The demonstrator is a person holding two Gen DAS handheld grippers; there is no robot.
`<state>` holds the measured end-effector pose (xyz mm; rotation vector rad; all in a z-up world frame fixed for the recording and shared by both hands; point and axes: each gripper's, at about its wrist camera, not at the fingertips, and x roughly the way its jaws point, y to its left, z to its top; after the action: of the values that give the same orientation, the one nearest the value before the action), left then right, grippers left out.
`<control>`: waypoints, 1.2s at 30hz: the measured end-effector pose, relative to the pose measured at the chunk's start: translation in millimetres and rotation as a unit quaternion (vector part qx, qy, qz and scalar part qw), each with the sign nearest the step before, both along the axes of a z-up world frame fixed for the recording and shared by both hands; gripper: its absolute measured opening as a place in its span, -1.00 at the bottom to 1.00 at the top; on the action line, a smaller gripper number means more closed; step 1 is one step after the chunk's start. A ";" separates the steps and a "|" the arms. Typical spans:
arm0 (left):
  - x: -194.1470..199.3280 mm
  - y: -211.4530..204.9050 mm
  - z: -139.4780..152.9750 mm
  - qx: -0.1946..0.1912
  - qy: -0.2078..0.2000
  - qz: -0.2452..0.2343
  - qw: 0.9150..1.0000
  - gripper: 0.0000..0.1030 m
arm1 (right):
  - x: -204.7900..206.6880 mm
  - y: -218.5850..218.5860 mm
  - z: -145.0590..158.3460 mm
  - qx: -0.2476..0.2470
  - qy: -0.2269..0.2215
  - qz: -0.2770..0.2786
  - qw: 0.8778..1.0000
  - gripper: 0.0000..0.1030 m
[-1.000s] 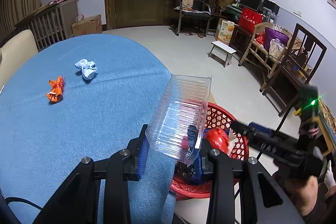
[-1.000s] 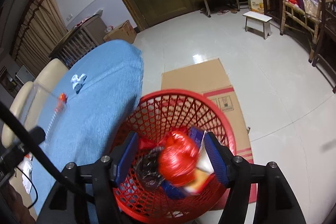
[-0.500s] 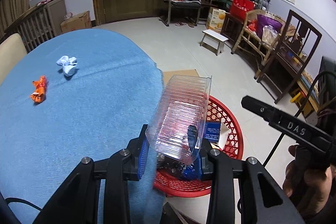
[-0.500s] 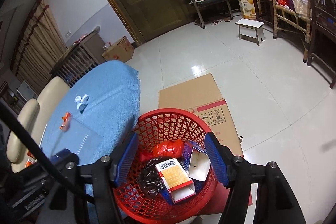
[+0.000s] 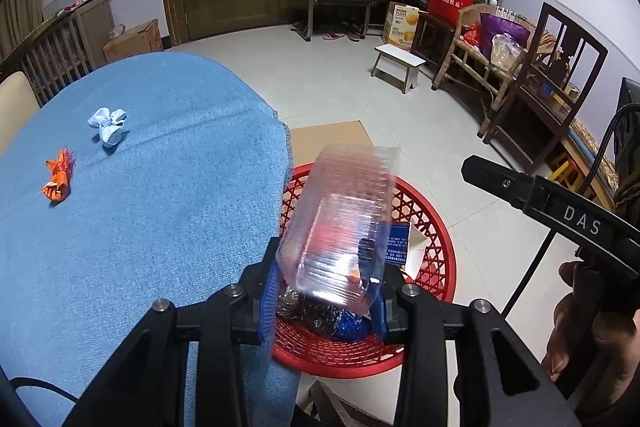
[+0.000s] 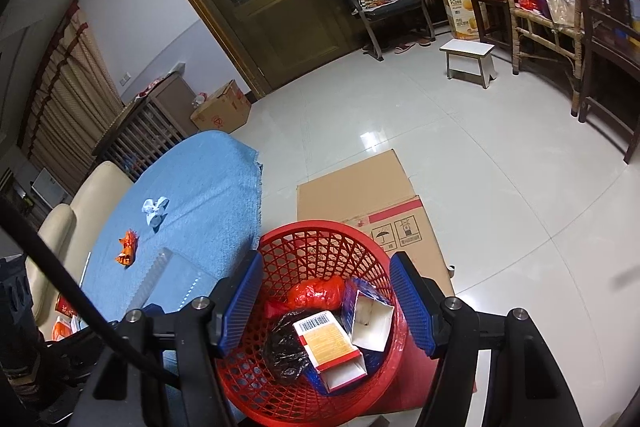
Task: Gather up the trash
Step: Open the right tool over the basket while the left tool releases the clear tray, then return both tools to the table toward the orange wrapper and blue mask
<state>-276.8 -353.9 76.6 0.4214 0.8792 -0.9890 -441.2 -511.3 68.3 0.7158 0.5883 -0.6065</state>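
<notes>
- Left gripper (image 5: 325,297), lower centre, opening around clear ribbed plastic container (image 5: 340,227), long axis upright, directly over red mesh basket (image 5: 434,223) beside blue-clothed table (image 5: 140,211).
- Right gripper (image 6: 326,301), spread and empty, above same basket.

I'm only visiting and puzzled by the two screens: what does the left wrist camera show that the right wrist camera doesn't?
Only the left wrist view shows the clear ribbed plastic container between the opening jaws of the left gripper, over the red mesh plastic basket, plus a hand holding the other tool.

Only the right wrist view shows the basket's contents plainly: an orange-and-white carton with a barcode, and the empty right gripper.

Both show the blue tablecloth, its orange wrapper and white crumpled tissue.
</notes>
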 end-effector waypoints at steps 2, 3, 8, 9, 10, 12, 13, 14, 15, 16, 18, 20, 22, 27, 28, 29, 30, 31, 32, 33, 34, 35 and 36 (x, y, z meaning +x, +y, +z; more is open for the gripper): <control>-0.1 -0.6 0.0 0.000 -0.001 0.003 1.000 0.17 | -0.1 0.2 0.6 -0.001 0.000 0.000 1.000 0.35; 0.1 -0.3 0.8 -0.004 -0.001 0.004 1.000 0.28 | -0.3 0.5 1.1 -0.001 0.000 0.000 1.000 0.35; 3.5 4.1 5.9 -0.019 0.009 0.006 1.000 0.39 | 0.3 2.0 2.2 -0.003 0.001 0.000 1.000 0.35; 5.5 6.5 6.9 -0.022 0.009 0.010 1.000 0.39 | 0.5 2.2 2.3 -0.003 0.001 0.000 1.000 0.35; 8.8 10.6 8.3 -0.026 0.010 0.014 1.000 0.40 | 1.0 2.7 2.4 -0.004 0.002 0.000 1.000 0.35; 17.2 18.8 10.7 -0.031 0.012 0.026 0.999 0.40 | 2.7 3.7 2.1 -0.004 0.004 0.002 1.000 0.34; 22.0 23.9 11.5 -0.033 0.011 0.034 0.999 0.40 | 3.5 4.4 2.2 -0.004 0.004 0.003 1.000 0.34; 27.4 29.7 12.3 -0.034 0.009 0.043 0.998 0.40 | 4.5 5.7 1.7 -0.005 0.005 0.004 1.000 0.34; 33.0 35.0 12.7 -0.035 0.008 0.052 0.998 0.40 | 6.3 6.6 0.8 -0.004 0.007 0.006 1.000 0.34; 40.8 42.9 12.3 -0.036 0.009 0.064 0.997 0.40 | 7.6 7.2 0.0 -0.004 0.009 0.007 1.000 0.34; 51.9 54.2 10.7 -0.036 0.009 0.081 0.996 0.40 | 11.8 8.9 -1.7 -0.002 0.012 0.011 1.000 0.34; 65.5 69.6 8.0 -0.037 0.013 0.101 0.994 0.40 | 16.4 10.5 -2.8 -0.002 0.015 0.015 1.000 0.34; 76.3 82.0 5.7 -0.038 0.018 0.119 0.992 0.40 | 21.5 13.0 -3.6 -0.002 0.018 0.020 1.000 0.34; 97.9 113.5 1.3 -0.043 0.022 0.159 0.986 0.40 | 39.0 22.6 -3.0 -0.005 0.024 0.038 0.999 0.34; 102.7 121.2 0.7 -0.045 0.022 0.168 0.985 0.40 | 43.5 25.0 -3.6 -0.005 0.026 0.043 0.999 0.34; 105.1 126.4 0.2 -0.046 0.021 0.174 0.984 0.40 | 49.8 28.2 -4.2 -0.005 0.029 0.050 0.998 0.34; 108.6 132.2 0.3 -0.046 0.019 0.180 0.982 0.40 | 57.0 32.0 -4.6 -0.005 0.033 0.058 0.998 0.34; 111.8 138.3 -0.3 -0.046 0.015 0.188 0.981 0.40 | 63.6 35.8 -4.6 -0.008 0.035 0.065 0.997 0.34; 115.7 144.5 0.0 -0.044 0.013 0.196 0.980 0.40 | 71.4 40.1 -4.2 -0.011 0.038 0.075 0.996 0.34; 120.5 150.9 -0.4 -0.044 0.013 0.203 0.978 0.40 | 79.8 44.4 -3.8 -0.013 0.039 0.086 0.995 0.34; 125.8 157.4 -1.6 -0.045 0.015 0.211 0.976 0.40 | 88.4 48.3 -3.0 -0.015 0.041 0.096 0.994 0.35; 131.0 163.6 -3.2 -0.045 0.019 0.219 0.974 0.40 | 98.8 53.2 -1.9 -0.020 0.043 0.109 0.993 0.34; 136.0 169.5 -5.4 -0.045 0.021 0.227 0.973 0.40 | 110.5 58.4 -0.8 -0.025 0.046 0.122 0.991 0.34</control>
<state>-140.8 -184.4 71.1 0.1109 0.9125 -0.6131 -330.7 -452.9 67.5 0.5610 0.7312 -0.4257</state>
